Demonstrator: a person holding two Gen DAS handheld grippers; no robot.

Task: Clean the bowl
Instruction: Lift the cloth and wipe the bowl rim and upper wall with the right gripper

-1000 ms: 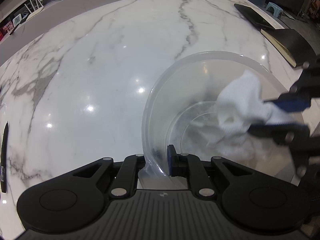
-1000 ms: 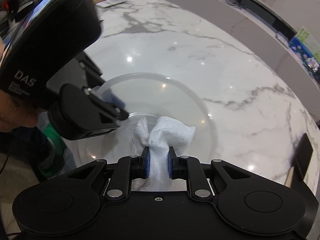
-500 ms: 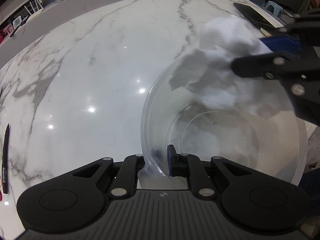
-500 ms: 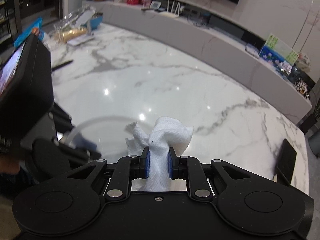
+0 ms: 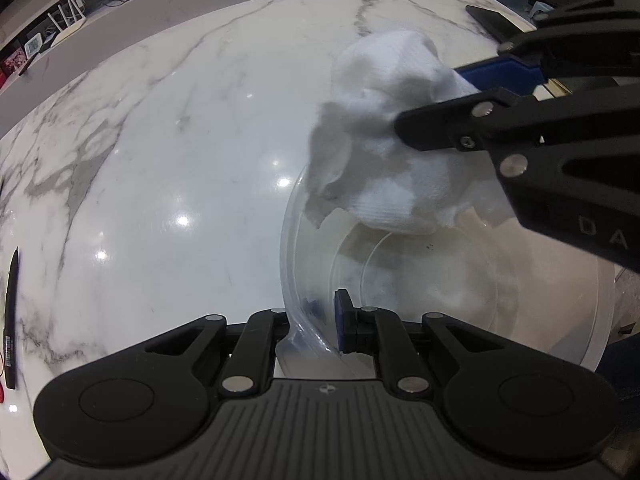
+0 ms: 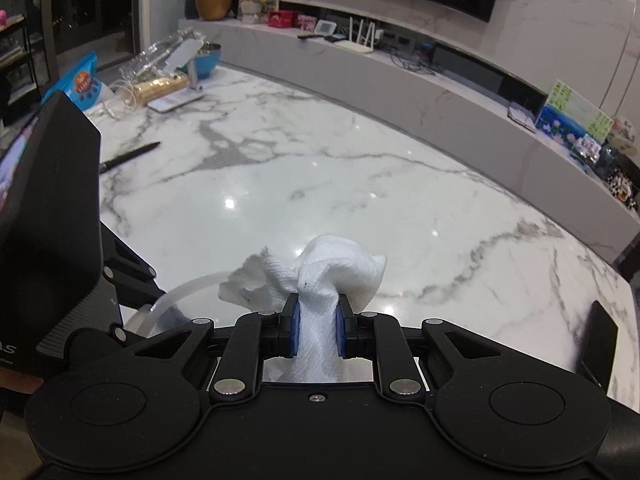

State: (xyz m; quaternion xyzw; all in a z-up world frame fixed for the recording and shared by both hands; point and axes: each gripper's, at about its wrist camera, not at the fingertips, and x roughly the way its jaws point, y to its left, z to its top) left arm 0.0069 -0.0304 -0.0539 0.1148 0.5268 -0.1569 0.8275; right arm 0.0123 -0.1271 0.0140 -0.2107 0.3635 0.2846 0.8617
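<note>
Clear plastic round bowl [image 5: 460, 280] sits at about 4 o'clock in my left wrist view, resting on the white marble tabletop with grey veins [image 5: 180, 140]. My left gripper [image 5: 324, 320] is clamped narrow on the bowl's near rim at 6 o'clock, one blue pad inside the wall, the other outside. My right gripper [image 5: 440, 96] comes in from 2 o'clock, pinching a crumpled white paper towel [image 5: 384, 152]; the wad hangs above the bowl's far rim, not down in it. Thin black pen [image 5: 10, 320] lies at 9 o'clock near the table edge. Dark flat slab [image 5: 492, 20] at 1 o'clock, can't tell what it is.

Right wrist view: right gripper fingers [image 6: 294, 328] squeeze the towel's twisted neck at 6 o'clock, the bunched top spilling out ahead of the pads. Only a sliver of the bowl's rim [image 6: 188, 286] shows at 8 o'clock, under the left gripper's black body at 9 o'clock. Black pen on the marble at 10 o'clock. Blue bowl [image 6: 210, 62] and clutter at 11 o'clock on the far end. Black flat object [image 6: 600, 340] at 4 o'clock.
</note>
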